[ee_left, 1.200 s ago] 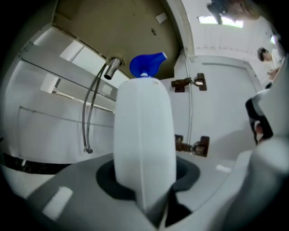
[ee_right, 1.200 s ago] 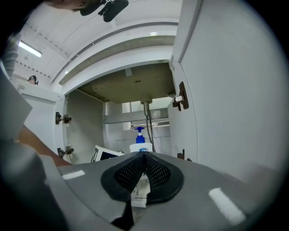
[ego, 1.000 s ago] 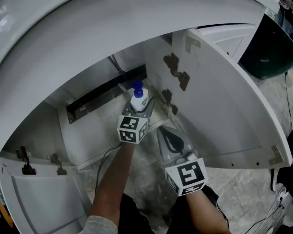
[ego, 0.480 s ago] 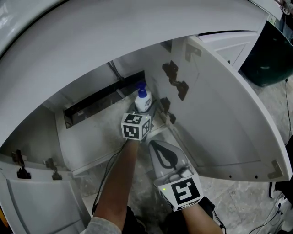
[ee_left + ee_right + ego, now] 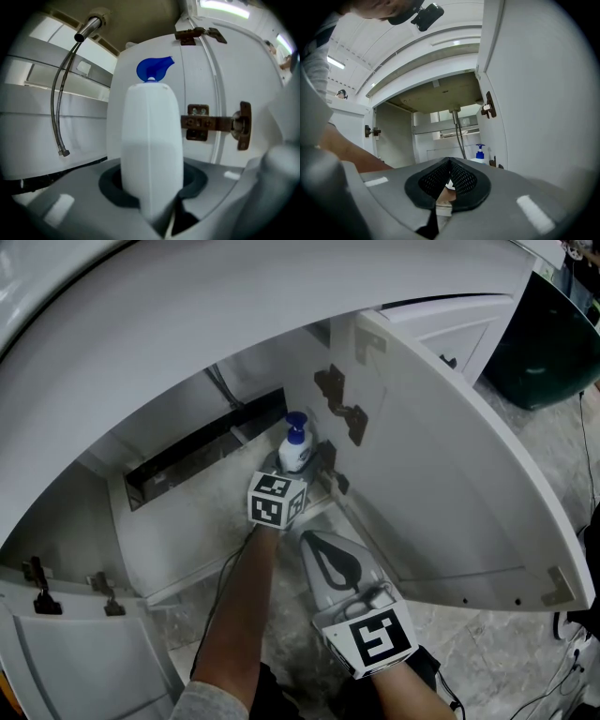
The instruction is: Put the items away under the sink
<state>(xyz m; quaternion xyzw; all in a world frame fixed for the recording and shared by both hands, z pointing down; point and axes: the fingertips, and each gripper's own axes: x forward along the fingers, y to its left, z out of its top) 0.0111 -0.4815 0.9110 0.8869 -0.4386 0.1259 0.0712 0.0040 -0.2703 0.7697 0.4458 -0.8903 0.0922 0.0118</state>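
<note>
Pump bottle [image 5: 151, 140] upright, clamped between left tongs [image 5: 154, 201] — inside cabinet [image 5: 178, 512].

Bright, even indoor light, heavy fisheye
Gripper views go black at the corners; the bottle [image 5: 151, 140] up close looks soft, ceiling light [image 5: 224, 8] glares upper right.

White sink cabinet [image 5: 187, 531] stood open, both doors swung out: R door [image 5: 450, 456] wide, w/ brown metal hinges [image 5: 342, 409]; L door [image 5: 84, 652] low at the left. Inside, a dark slot [image 5: 202, 446] ran along the white back wall, and a braided hose [image 5: 61, 103] hung from above. Floor [image 5: 487, 643] was grey marbled stone. Dark green container [image 5: 548, 343] stood beyond the R door. Strip light [image 5: 335, 62] glowed overhead.
</note>
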